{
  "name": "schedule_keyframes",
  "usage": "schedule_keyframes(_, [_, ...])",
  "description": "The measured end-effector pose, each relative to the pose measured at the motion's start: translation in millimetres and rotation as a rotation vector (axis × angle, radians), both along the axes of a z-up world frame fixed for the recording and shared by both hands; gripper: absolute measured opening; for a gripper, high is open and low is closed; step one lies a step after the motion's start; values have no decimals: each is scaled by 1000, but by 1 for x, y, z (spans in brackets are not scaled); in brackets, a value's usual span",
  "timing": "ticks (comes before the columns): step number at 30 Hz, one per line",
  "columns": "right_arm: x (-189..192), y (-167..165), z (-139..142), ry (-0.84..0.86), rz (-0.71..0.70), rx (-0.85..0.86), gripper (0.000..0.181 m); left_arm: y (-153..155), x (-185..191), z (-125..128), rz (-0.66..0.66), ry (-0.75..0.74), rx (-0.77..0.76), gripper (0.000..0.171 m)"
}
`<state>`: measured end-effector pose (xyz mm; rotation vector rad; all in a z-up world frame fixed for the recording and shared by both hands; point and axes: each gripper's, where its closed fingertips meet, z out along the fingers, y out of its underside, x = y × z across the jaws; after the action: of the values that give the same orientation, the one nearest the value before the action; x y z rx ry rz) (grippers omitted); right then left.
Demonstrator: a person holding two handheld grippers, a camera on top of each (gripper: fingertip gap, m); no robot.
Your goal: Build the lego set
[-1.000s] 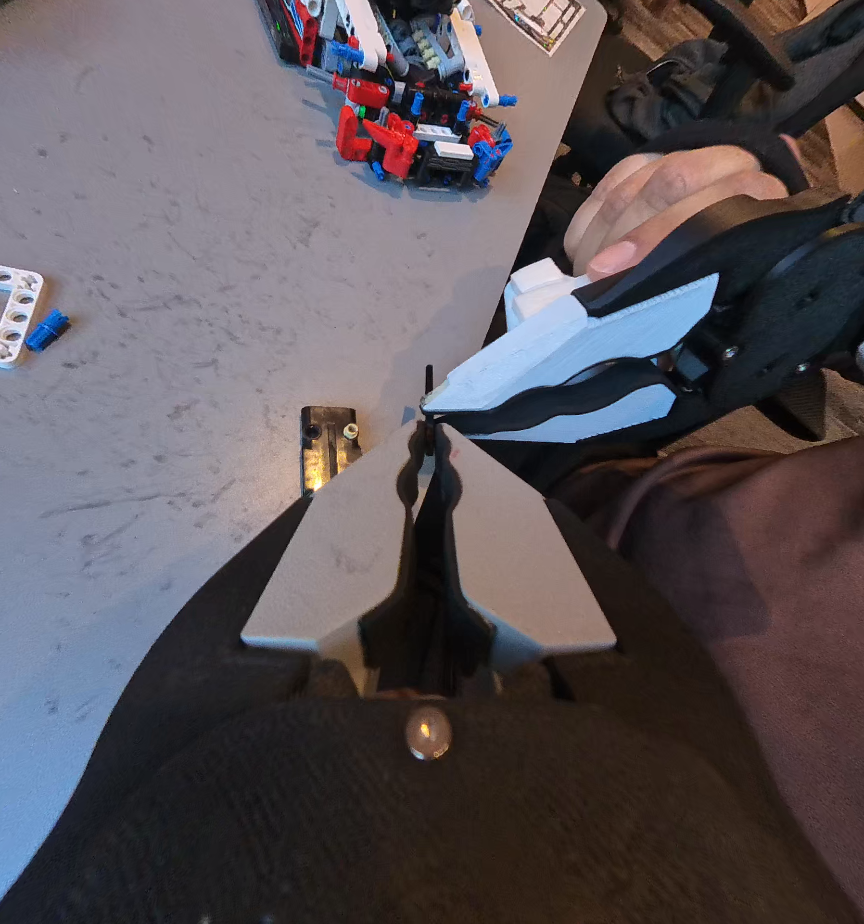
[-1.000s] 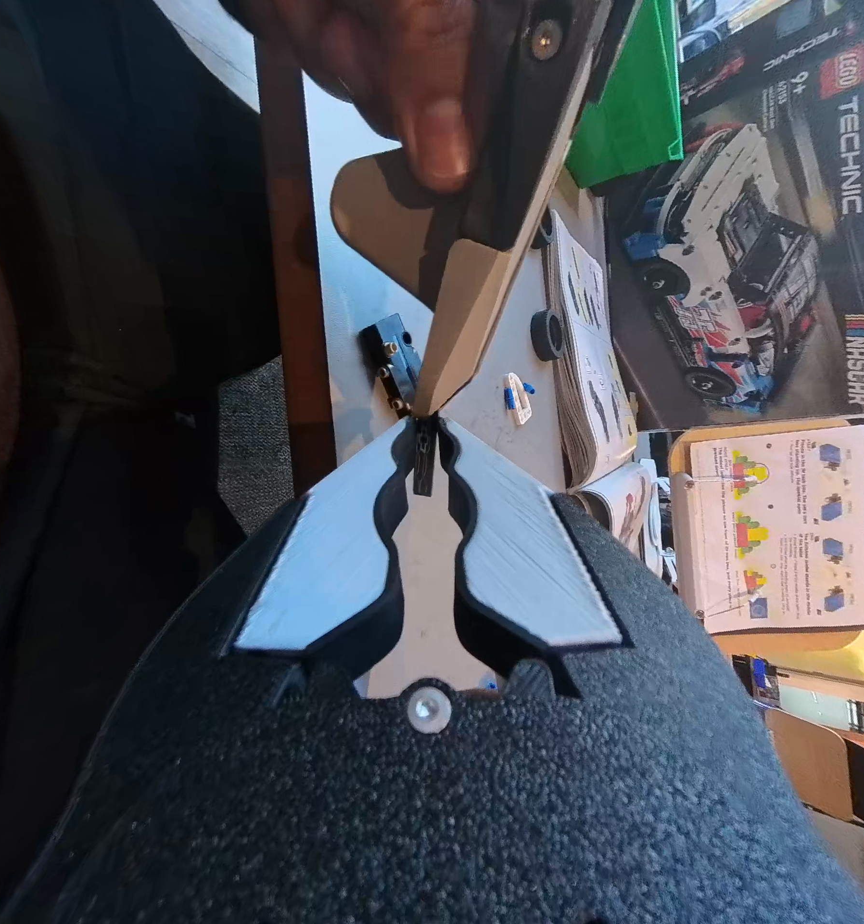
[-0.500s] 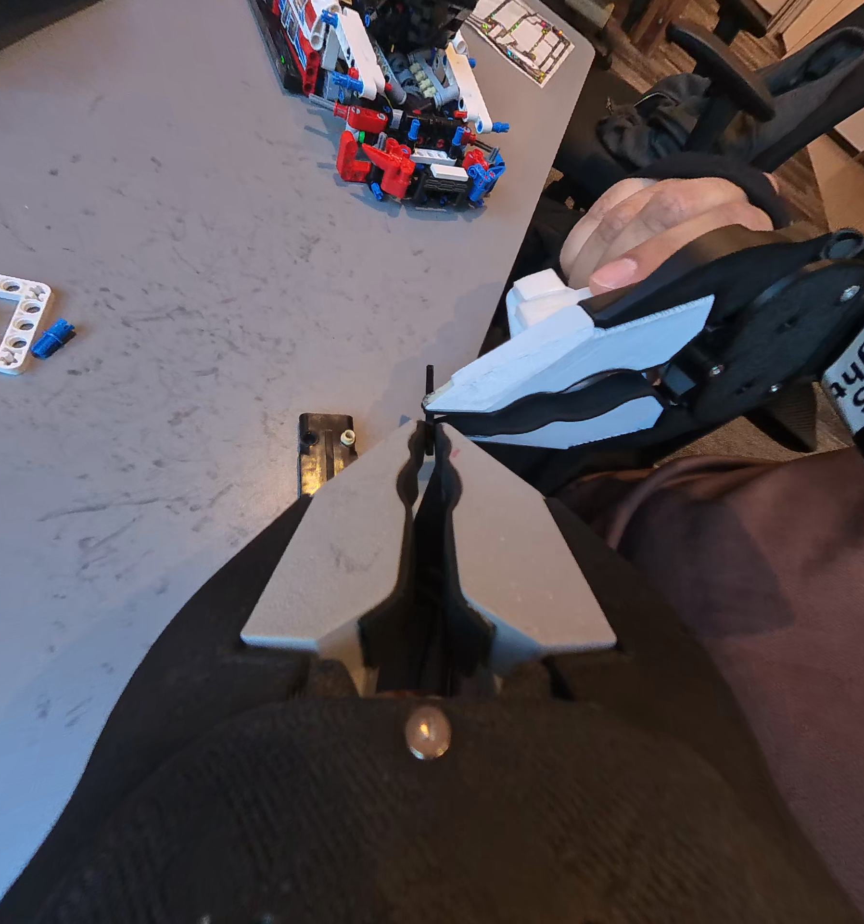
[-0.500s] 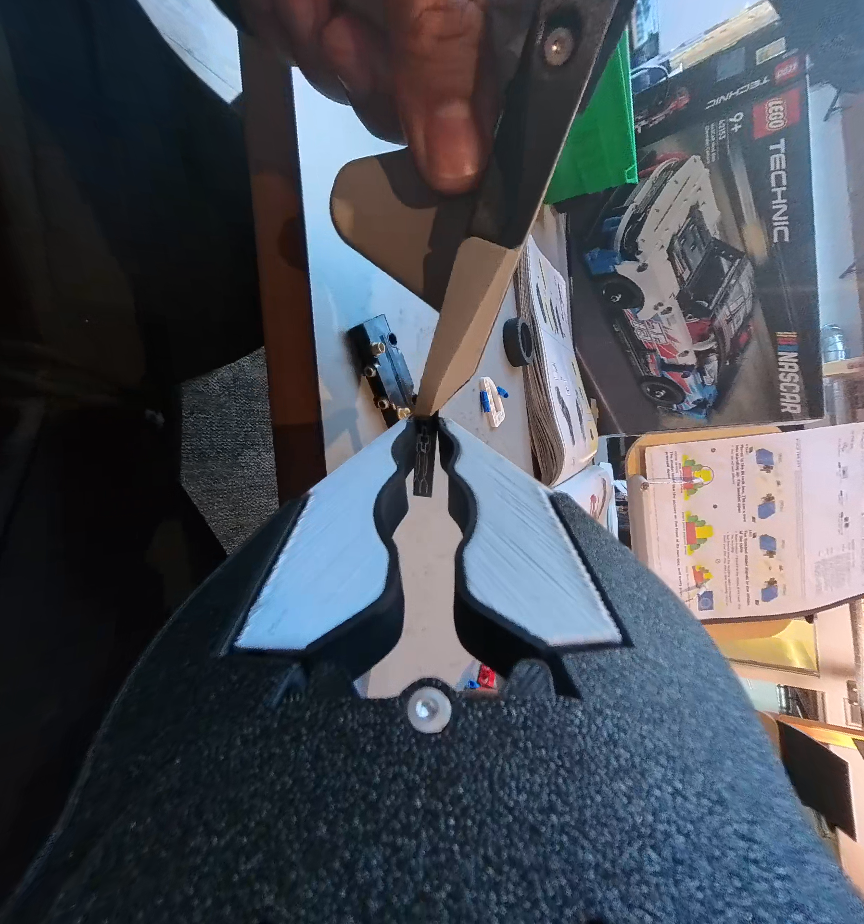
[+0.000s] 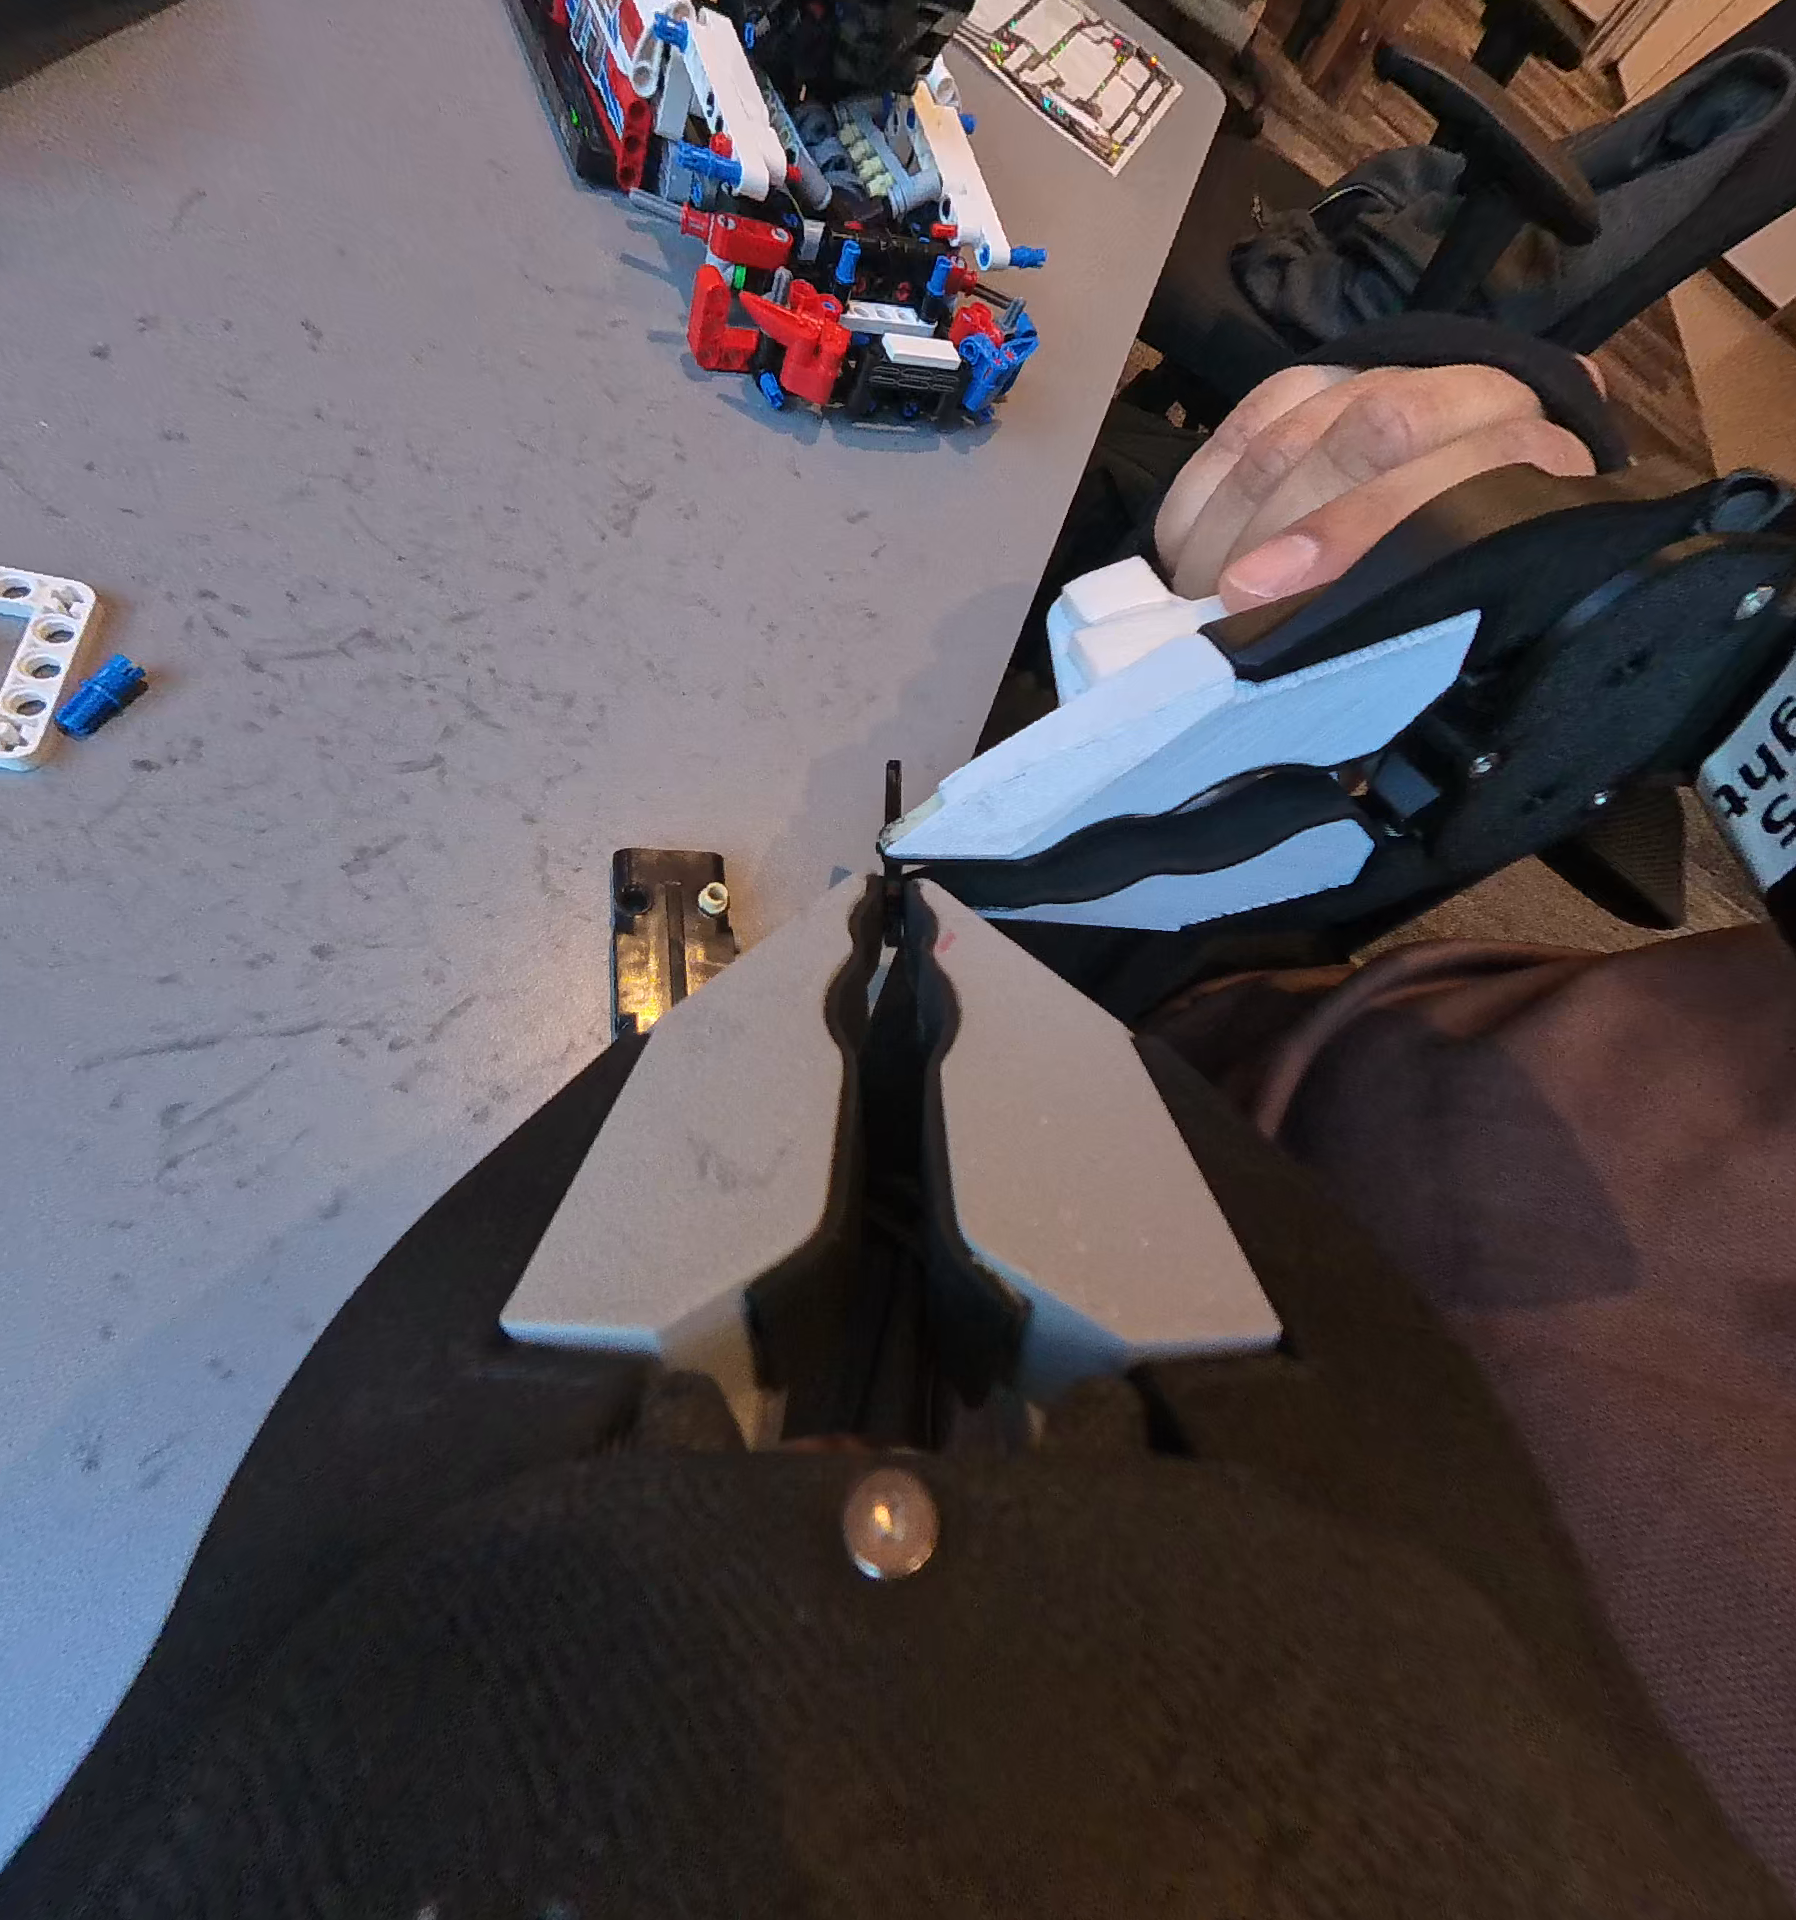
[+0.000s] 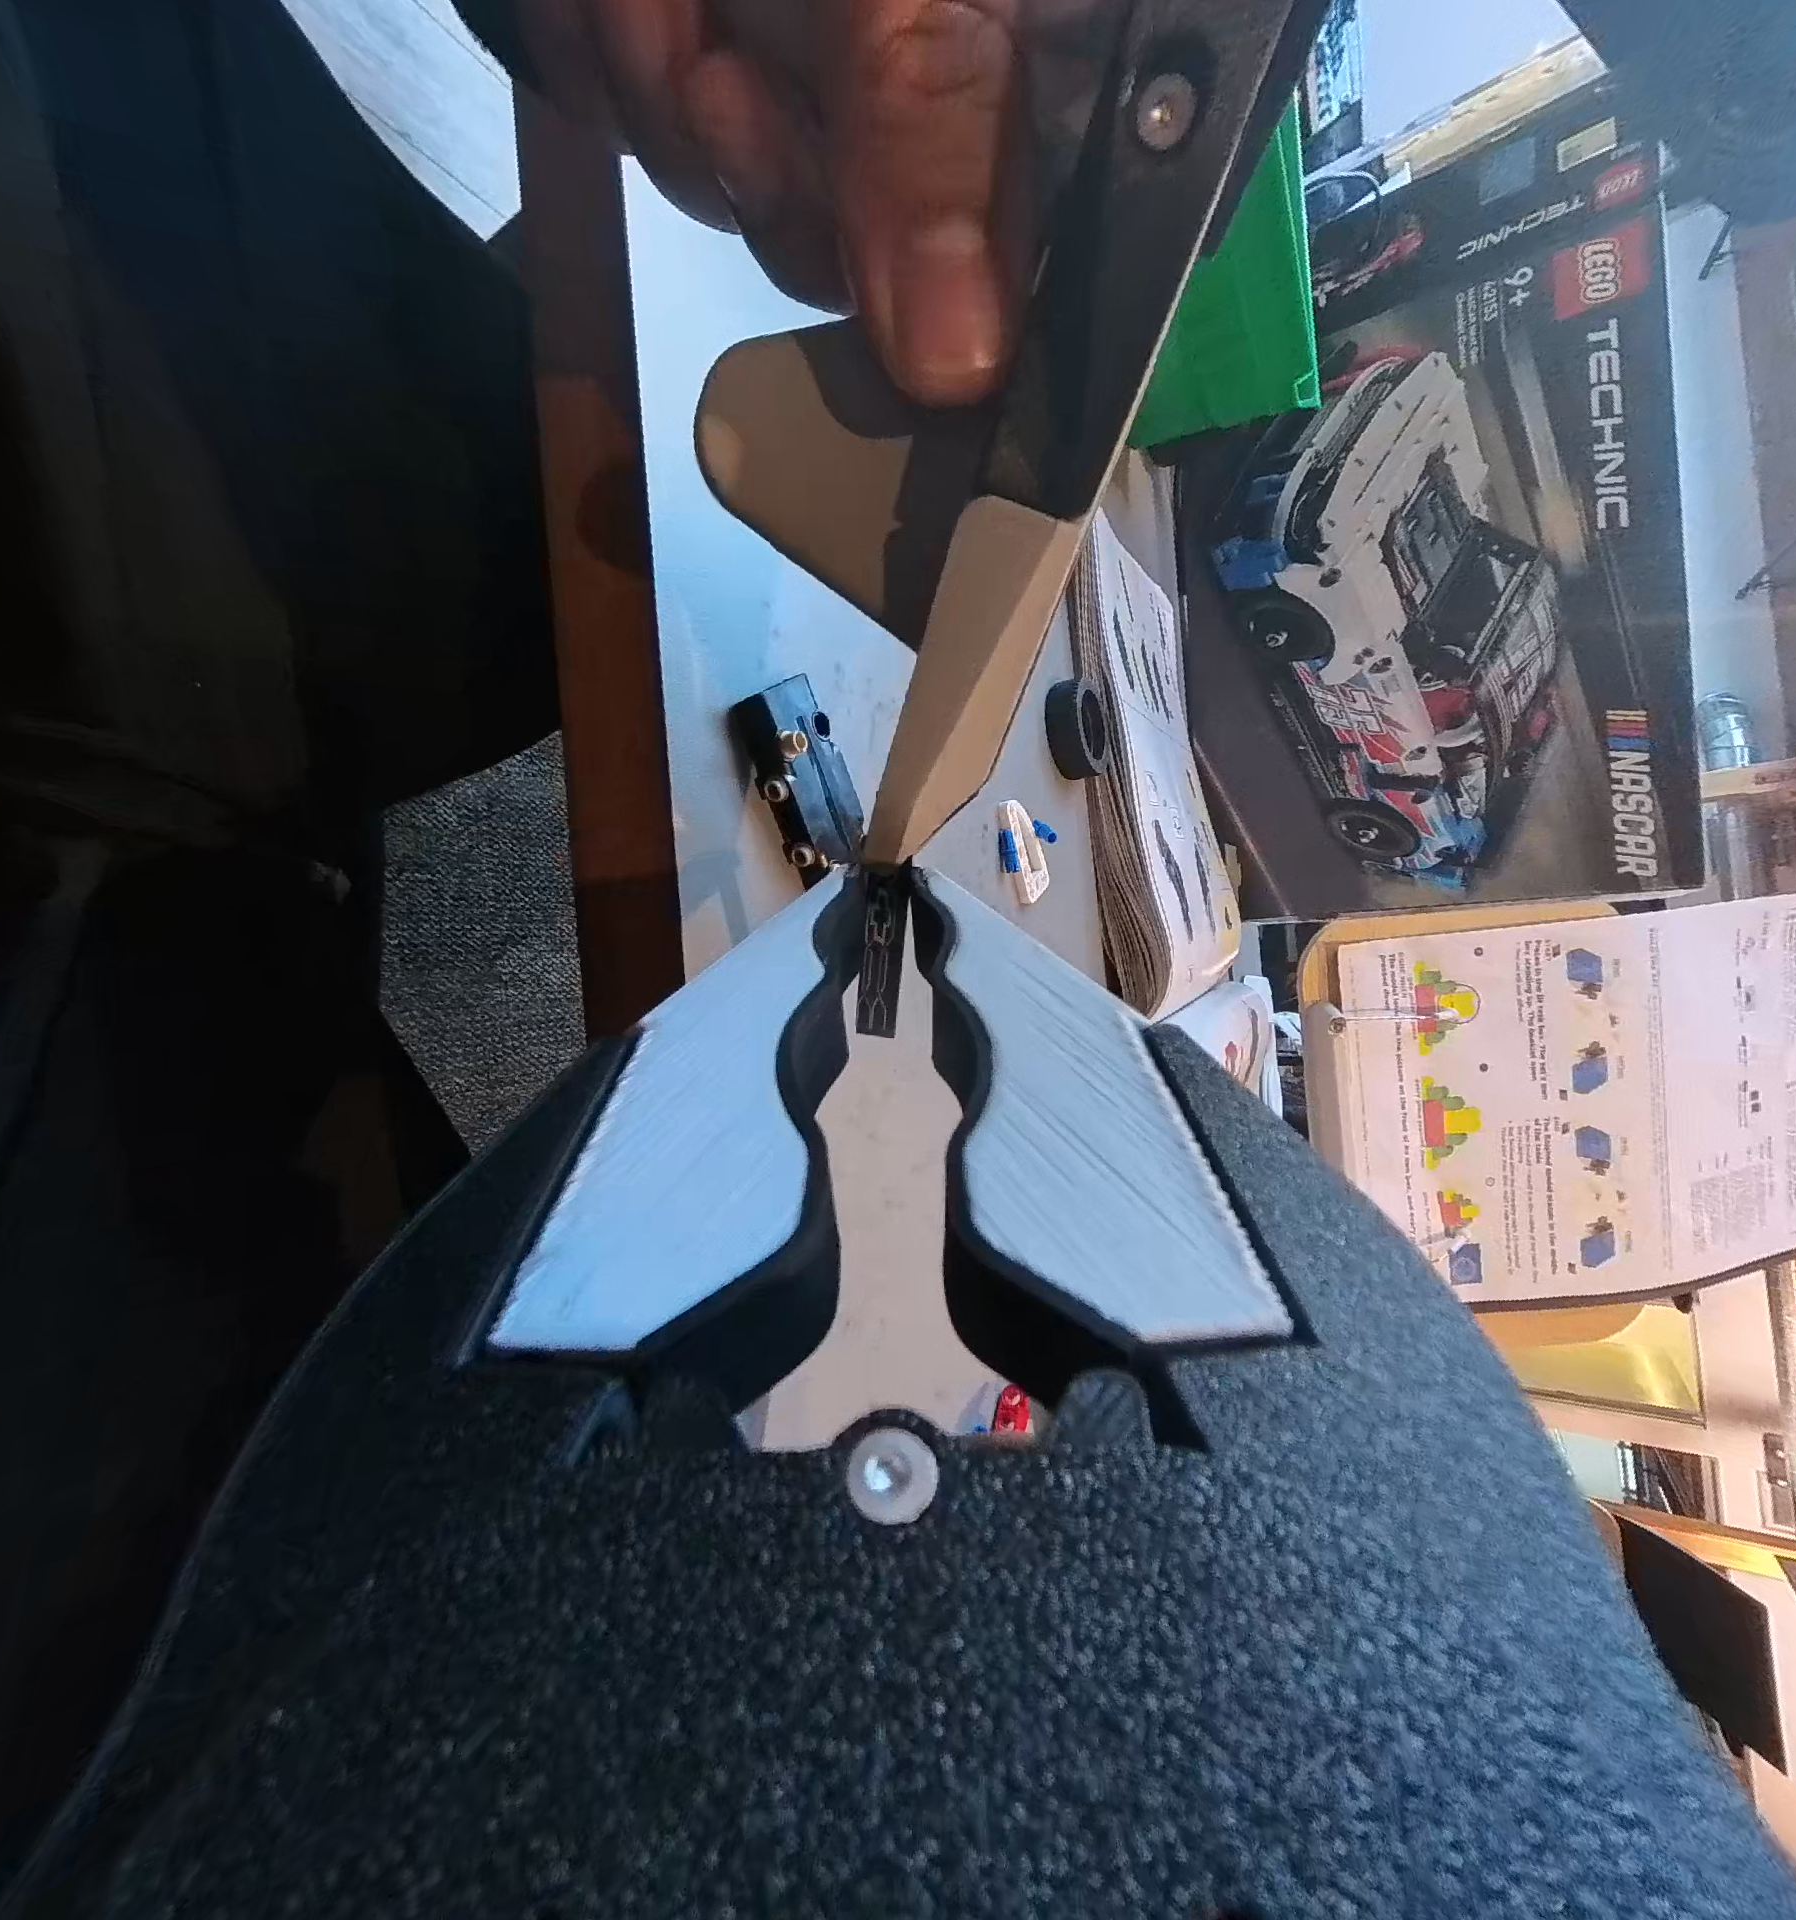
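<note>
Both grippers meet tip to tip just off the table edge (image 5: pixel 1039 582), beside the black block (image 5: pixel 665 935). Right gripper (image 6: pixel 886 883) pinches a thin black sticker strip (image 6: pixel 881 961), long axis along its fingers. Left gripper (image 5: pixel 892 899) is closed on the strip's far end.

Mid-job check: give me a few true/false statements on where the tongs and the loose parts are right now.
1. Both tongs, left and right, pinch one thin black strip. True.
2. The white frame sits on top of the car build. False: it lies apart on the table, beside a blue pin.
3. A black block lies on the table just beyond the left tongs. True.
4. The right tongs are wide open. False: shut on the strip.
</note>
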<state>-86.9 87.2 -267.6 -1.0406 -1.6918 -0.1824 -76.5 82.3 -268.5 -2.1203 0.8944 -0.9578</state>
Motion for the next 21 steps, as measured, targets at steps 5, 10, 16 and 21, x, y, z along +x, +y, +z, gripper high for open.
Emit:
schedule_keyframes(5, [1, 0, 0, 0, -1, -1, 8, 1, 1, 0, 2, 3, 5, 1])
schedule_keyframes(10, [-1, 0, -3, 4, -3, -38, 8, 0, -1, -2, 1, 1, -8, 1])
schedule_keyframes(16, [-3, 2, 2, 34, -19, -82, 8, 5, -15, 5, 20, -1, 20, 26])
schedule_keyframes(21, [11, 6, -3, 15, -36, -82, 8, 15, -39, 8, 26, 73, 74, 48])
